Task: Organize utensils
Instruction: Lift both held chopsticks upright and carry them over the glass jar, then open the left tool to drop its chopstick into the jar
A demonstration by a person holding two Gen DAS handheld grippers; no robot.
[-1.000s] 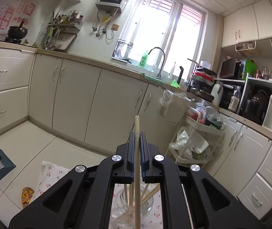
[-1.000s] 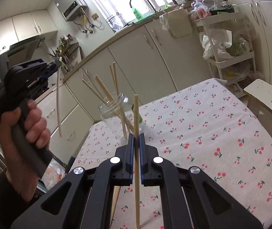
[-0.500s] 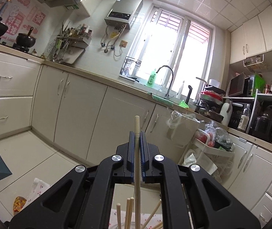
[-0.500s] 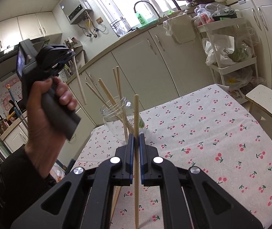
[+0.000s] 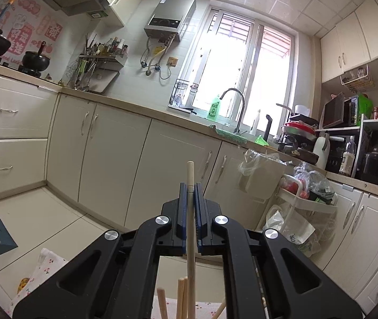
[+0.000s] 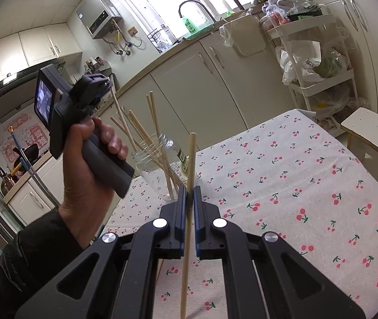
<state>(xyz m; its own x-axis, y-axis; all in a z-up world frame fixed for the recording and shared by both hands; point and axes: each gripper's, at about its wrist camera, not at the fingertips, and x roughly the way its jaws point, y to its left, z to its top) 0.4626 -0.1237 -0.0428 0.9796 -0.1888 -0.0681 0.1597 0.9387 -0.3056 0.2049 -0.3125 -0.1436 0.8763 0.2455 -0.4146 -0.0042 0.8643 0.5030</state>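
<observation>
Two tools, each clamped on one wooden chopstick; glass jar of chopsticks on the desk.

Nearest, right wrist view: right tool [image 6: 188,195], jaws closed on a chopstick [image 6: 189,212] held almost upright, its top above the fingertips, its lower end running down past the bottom of the view, over the cherry-print tablecloth [image 6: 295,186] of the desk. Just beyond: clear glass jar [image 6: 159,167], upright on the cloth, several chopsticks [image 6: 141,130] fanned inside. Left of and above the jar: person's hand [image 6: 90,164], dark sleeve, gripping the left tool [image 6: 106,82], which pinches a second chopstick [image 5: 190,226] slanting down towards the jar mouth. Left wrist view: that chopstick upright between closed jaws, tips of the jar's sticks below. Far: cream cabinets [image 5: 114,159], sink tap [image 5: 232,106], window [image 5: 242,74].
</observation>
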